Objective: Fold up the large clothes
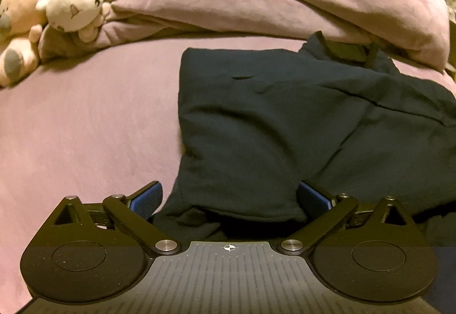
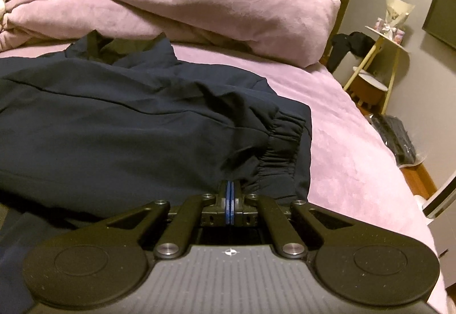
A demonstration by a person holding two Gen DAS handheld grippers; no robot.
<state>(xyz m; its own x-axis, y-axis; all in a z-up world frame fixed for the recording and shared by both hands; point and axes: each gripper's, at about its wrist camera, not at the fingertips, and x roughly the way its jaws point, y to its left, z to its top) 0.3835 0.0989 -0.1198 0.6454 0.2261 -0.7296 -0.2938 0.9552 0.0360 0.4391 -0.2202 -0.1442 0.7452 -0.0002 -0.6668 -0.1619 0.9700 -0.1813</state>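
Navy jacket (image 2: 128,120), soft and limp, lies across the bed (image 1: 85,128); our right gripper (image 2: 230,185) pinches its hem (beside the cuff (image 2: 282,140)), left gripper (image 1: 230,197) spread over the near edge.

Dark navy jacket (image 1: 256,120) spread on mauve bedsheet (image 1: 85,128), partly folded, creased; collar end toward heaped duvet (image 1: 256,3); sleeve (image 2: 199,120) laid across body, elastic gathered cuff (image 2: 282,140) near right edge; near hem bunched, lifted off sheet
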